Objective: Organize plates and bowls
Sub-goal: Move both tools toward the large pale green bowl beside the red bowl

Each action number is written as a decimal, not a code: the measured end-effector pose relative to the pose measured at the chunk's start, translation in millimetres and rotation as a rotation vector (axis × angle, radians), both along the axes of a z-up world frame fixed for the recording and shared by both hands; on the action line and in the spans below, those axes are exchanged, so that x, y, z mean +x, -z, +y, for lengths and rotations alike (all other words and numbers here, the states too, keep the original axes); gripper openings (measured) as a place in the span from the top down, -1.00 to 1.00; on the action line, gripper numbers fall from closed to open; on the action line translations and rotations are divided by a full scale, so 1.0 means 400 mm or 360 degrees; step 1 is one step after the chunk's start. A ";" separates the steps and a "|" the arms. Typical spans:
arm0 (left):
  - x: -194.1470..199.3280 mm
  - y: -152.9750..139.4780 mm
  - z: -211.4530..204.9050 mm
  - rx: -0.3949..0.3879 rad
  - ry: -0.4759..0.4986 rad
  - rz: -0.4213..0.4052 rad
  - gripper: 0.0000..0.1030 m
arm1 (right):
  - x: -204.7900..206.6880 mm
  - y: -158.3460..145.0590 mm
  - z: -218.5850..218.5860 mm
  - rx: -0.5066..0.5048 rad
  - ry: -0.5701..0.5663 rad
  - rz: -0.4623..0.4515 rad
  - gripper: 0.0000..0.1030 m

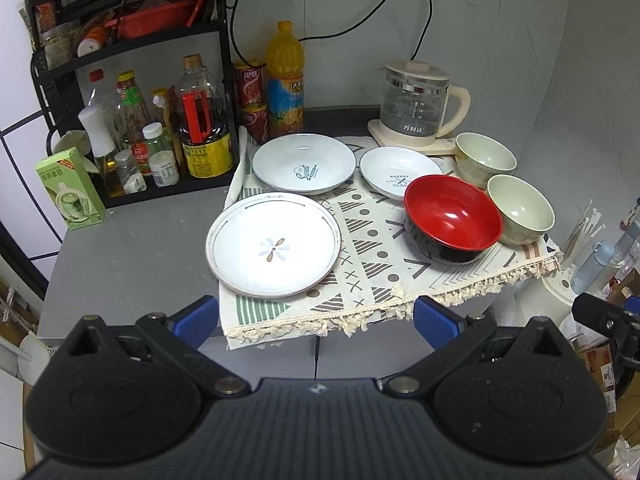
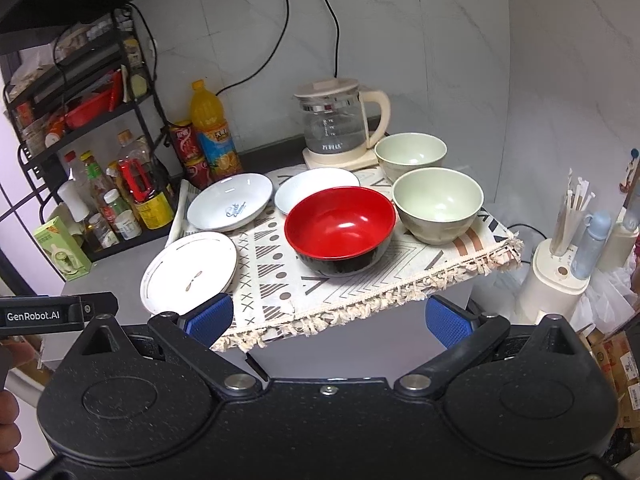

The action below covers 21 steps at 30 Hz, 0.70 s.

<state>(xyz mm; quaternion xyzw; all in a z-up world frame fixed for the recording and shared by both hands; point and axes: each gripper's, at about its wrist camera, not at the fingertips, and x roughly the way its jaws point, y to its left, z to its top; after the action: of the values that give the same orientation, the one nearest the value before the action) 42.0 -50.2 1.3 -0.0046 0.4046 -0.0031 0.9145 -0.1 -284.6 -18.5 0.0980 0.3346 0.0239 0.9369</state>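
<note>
Nothing is being gripped yet; left gripper (image 1: 316, 322) and right gripper (image 2: 328, 320) are hovering off the cloth's (image 1: 360, 272) front edge, jaws spread, empty. Plates (image 1: 274, 244) are sitting left, red bowl (image 2: 340, 226) and green bowls (image 2: 438, 200) right, all unstacked. Next move probably calls for nesting the green bowls.

So on the mat I count three plates (flower plate (image 1: 273, 244), "Sweet" plate (image 1: 304, 163), bakery plate (image 1: 394, 172)), three bowls (red bowl (image 1: 452, 216) plus two green ones (image 1: 520, 208) (image 1: 485, 159)), and one kettle (image 1: 416, 100) behind.
</note>
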 end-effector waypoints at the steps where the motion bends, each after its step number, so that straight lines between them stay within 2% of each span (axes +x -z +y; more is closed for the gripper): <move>1: 0.011 0.002 -0.002 -0.0002 0.0002 0.0005 -0.99 | 0.011 0.003 -0.004 0.0004 0.0002 0.0008 -1.00; 10: 0.154 0.045 -0.033 -0.0018 0.0035 0.0107 -0.99 | 0.112 0.025 -0.032 0.0011 0.0024 0.0069 -1.00; 14: 0.223 0.069 -0.055 -0.0026 0.0048 0.0186 -0.99 | 0.175 0.049 -0.045 0.0006 0.0039 0.0143 -1.00; 17: 0.270 0.077 -0.071 -0.0020 0.0083 0.0192 -0.99 | 0.216 0.054 -0.054 0.0027 0.0032 0.0186 -1.00; 21: 0.338 0.100 -0.087 -0.0041 0.0081 0.0248 -0.99 | 0.271 0.064 -0.063 -0.0015 0.0020 0.0206 -1.00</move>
<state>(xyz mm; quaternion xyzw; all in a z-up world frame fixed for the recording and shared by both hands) 177.0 -85.2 -38.6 -0.0062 0.4744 -0.0313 0.8797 108.4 -309.9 -44.3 0.0970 0.3939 0.0101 0.9140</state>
